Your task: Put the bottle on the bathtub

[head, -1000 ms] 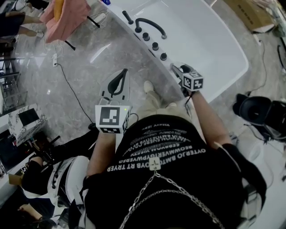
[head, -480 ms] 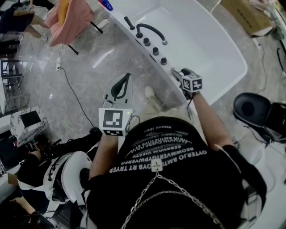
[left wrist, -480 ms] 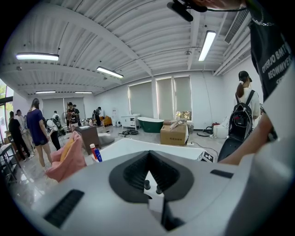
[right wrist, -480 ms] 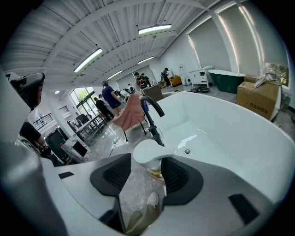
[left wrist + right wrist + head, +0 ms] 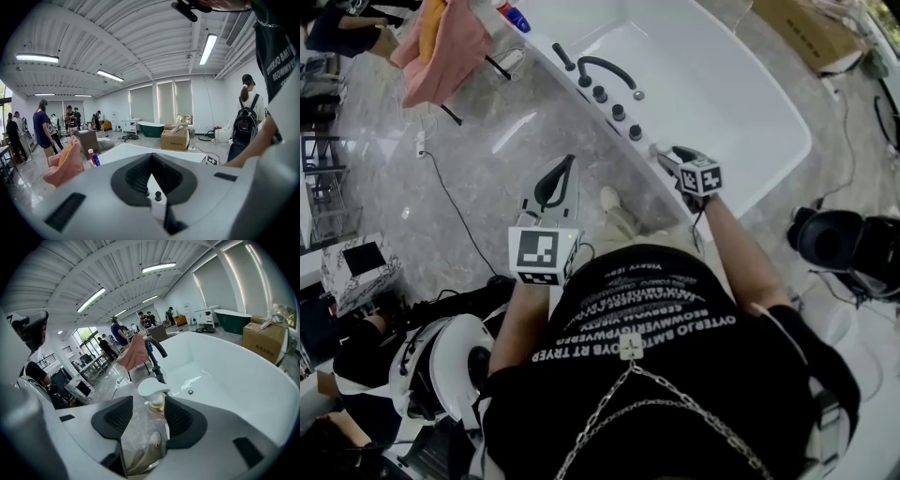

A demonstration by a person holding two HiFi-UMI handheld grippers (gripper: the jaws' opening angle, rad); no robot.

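Since the earlier frame the right gripper [image 5: 149, 403] had been spreading its jaws, and they stood apart on either side of the bottle [image 5: 152, 388], not pressing it. That bottle stood upright on the tub [image 5: 712, 66] rim, near the knobs [image 5: 619, 112] and the tap [image 5: 605, 67]. At the other side, the left gripper [image 5: 151, 164] had its jaws together, empty, over the grey floor [image 5: 487, 159] beside the tub.

Large open hall, showroom-like. A white bathtub [image 5: 722, 84] stands free on a marble-look floor [image 5: 487, 159]. Strip lights [image 5: 208, 48] run along a ribbed ceiling. Beyond are a dark green bathtub [image 5: 151, 129], a cardboard box [image 5: 175, 138] and standing people [image 5: 43, 126].
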